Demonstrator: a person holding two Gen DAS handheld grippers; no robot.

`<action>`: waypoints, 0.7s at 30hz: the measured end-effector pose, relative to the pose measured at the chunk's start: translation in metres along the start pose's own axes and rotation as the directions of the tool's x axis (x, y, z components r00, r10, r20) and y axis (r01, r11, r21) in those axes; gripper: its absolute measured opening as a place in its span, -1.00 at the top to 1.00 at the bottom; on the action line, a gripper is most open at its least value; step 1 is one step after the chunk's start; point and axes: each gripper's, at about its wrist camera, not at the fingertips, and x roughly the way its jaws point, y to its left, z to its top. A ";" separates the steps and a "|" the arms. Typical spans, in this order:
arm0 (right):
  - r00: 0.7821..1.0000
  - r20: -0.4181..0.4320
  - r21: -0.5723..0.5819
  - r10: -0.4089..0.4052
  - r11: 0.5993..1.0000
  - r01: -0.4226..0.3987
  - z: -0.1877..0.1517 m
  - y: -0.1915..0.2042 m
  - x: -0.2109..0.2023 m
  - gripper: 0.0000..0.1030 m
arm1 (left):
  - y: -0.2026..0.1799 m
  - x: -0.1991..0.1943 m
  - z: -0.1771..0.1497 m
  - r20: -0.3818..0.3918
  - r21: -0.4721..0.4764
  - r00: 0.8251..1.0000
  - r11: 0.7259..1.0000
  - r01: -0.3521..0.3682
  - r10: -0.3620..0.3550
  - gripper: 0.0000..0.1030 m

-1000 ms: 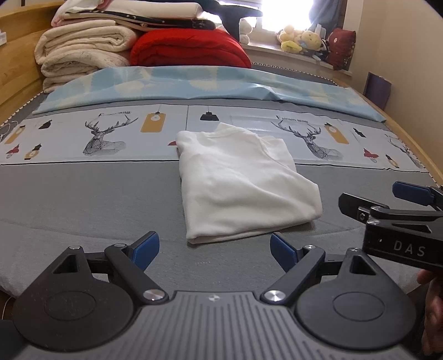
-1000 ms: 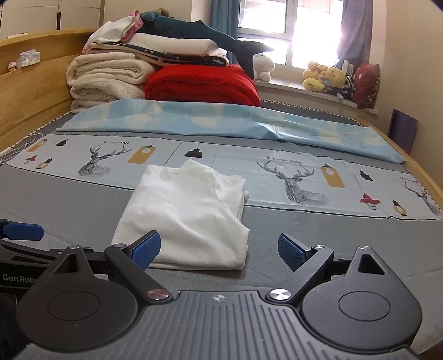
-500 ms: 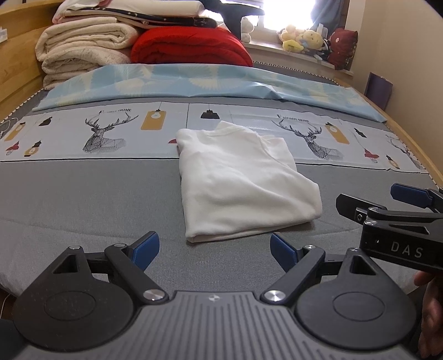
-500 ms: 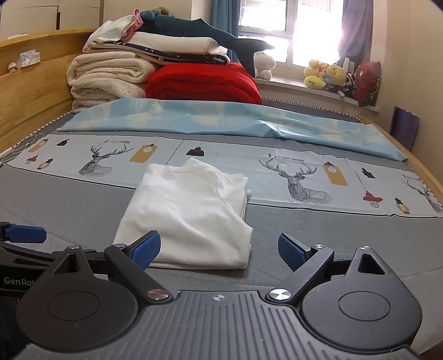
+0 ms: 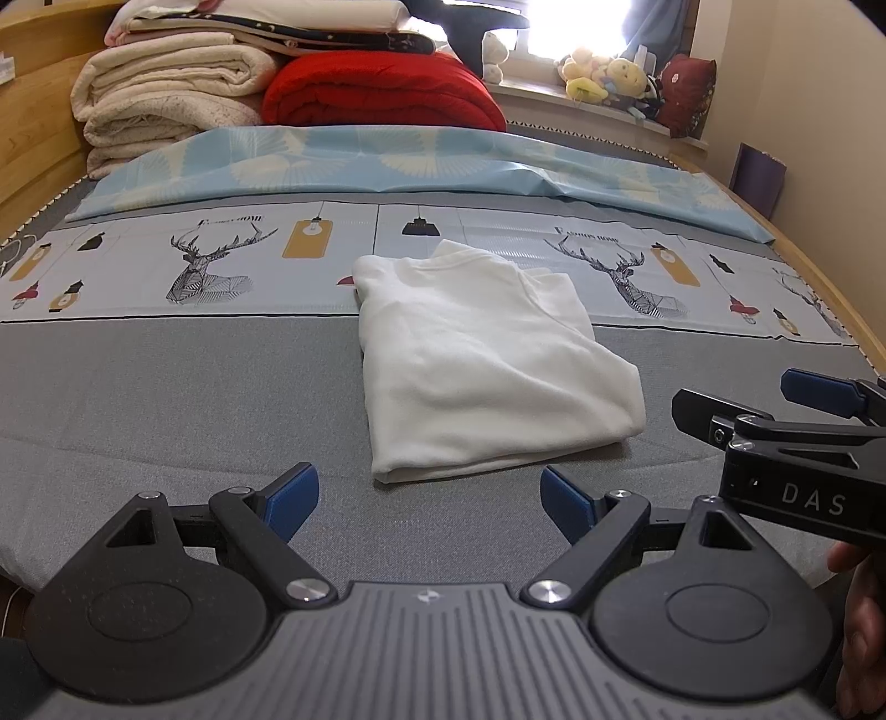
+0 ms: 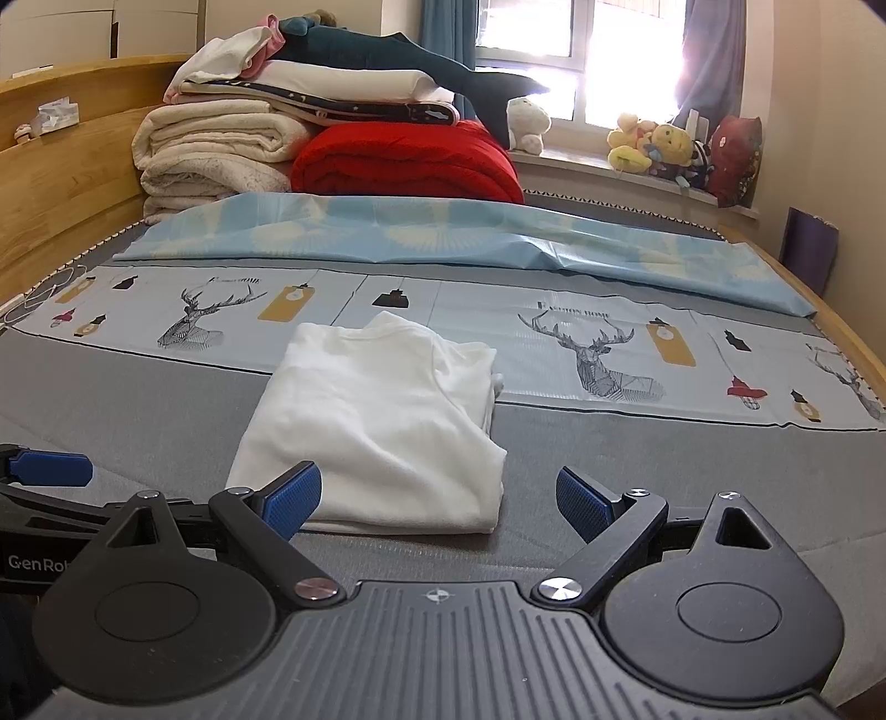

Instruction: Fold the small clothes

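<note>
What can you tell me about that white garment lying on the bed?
The white garment looks like soft, plain knit cotton, folded into a rough rectangle of several layers, with its stacked edges showing on the right side. A collar or neck part pokes up at the far end. It lies flat on the bed, half on the grey area and half on the deer-print band. Both hand-held grippers are open and short of it, so only the bed touches it.

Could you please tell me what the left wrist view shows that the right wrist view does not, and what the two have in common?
Only the left wrist view shows the right tongs from the side, marked DAS, with part of a hand below. Only the right wrist view shows the window, a tissue box on the headboard and the left tongs at its left edge. Both show the folded white garment lying on the bed, held by neither open tongs, and the red blanket.
</note>
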 end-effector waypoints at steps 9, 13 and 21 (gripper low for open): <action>1.000 -0.006 0.006 0.000 1.000 0.000 -0.003 0.002 0.002 -0.79 | 0.001 0.000 -0.001 -0.002 -0.001 1.000 1.000 0.000 0.000 -0.76; 1.000 -0.006 0.006 0.001 1.000 -0.001 -0.003 0.002 0.002 -0.79 | 0.001 0.000 0.000 -0.001 0.000 1.000 1.000 0.001 -0.001 -0.76; 1.000 -0.007 0.007 0.001 1.000 0.000 -0.003 0.002 0.002 -0.79 | 0.001 0.000 0.000 -0.003 0.000 1.000 1.000 0.001 -0.001 -0.76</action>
